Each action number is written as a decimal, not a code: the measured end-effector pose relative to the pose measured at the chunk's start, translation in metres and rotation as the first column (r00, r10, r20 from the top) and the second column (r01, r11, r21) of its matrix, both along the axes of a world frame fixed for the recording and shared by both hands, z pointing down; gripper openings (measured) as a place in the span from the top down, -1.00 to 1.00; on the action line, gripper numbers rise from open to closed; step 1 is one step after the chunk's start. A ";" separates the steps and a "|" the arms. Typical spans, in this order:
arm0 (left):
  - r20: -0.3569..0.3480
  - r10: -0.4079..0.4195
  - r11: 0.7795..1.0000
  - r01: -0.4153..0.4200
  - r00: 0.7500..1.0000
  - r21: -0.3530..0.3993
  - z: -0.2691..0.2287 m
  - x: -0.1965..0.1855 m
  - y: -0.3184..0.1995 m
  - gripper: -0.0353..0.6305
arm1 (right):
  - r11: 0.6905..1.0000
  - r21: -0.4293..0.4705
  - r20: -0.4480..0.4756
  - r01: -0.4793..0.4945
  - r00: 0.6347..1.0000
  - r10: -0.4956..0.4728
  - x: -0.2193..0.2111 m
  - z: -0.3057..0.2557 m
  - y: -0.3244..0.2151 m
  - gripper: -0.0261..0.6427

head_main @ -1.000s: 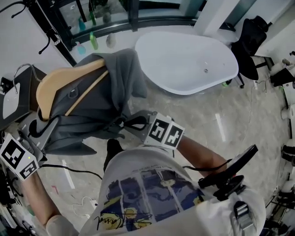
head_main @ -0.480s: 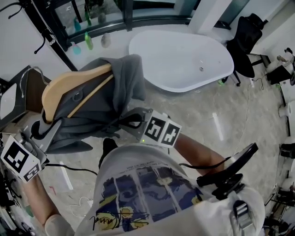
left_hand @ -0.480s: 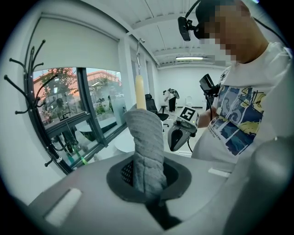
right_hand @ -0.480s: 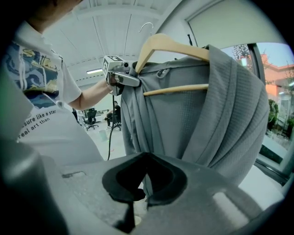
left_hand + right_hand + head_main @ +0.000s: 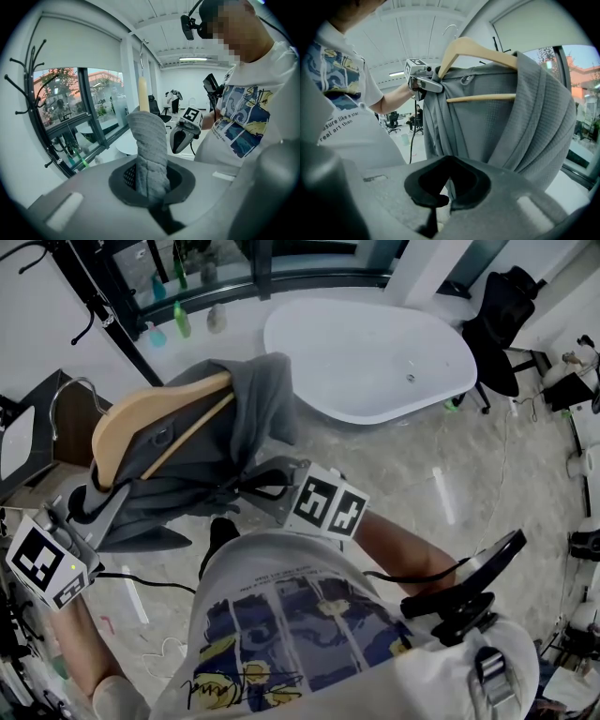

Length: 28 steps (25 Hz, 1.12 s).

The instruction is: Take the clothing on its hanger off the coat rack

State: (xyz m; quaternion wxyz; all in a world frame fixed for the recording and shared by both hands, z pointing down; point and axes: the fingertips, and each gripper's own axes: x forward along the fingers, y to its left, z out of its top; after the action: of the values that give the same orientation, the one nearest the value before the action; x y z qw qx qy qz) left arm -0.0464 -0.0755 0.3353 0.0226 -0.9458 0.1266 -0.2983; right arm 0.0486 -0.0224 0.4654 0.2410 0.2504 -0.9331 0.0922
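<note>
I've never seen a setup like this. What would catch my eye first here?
A grey garment draped over a pale wooden hanger fills the middle left of the head view, held up in mid-air. The left tool is clamped on the cloth-wrapped end of the hanger, and the right tool pinches a fold at the garment's other side. Beyond it stands a large white oval table.

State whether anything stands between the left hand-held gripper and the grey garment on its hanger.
Nothing visible does: the left hand-held gripper is shut on the grey garment draped over the wooden hanger.
</note>
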 end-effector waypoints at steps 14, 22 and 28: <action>-0.004 0.004 0.999 -0.004 1.000 -0.037 0.011 -0.023 -0.027 0.88 | 1.000 -0.016 0.009 -0.018 1.000 0.018 -0.021 -0.002 -0.019 0.92; 0.010 -0.012 0.999 0.013 1.000 -0.035 0.012 -0.036 -0.049 0.88 | 1.000 -0.021 0.012 0.009 1.000 -0.009 -0.039 0.001 -0.041 0.92; 0.006 -0.036 0.998 0.036 0.999 -0.041 0.016 -0.045 -0.067 0.88 | 0.999 -0.033 0.006 0.034 0.999 -0.034 -0.047 0.007 -0.058 0.92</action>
State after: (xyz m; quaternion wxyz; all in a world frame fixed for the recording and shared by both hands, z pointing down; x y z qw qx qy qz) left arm -0.0913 -0.1430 0.3516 -0.0021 -0.9429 0.1373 -0.3036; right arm 0.0016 -0.0809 0.4720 0.2439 0.2303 -0.9363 0.1041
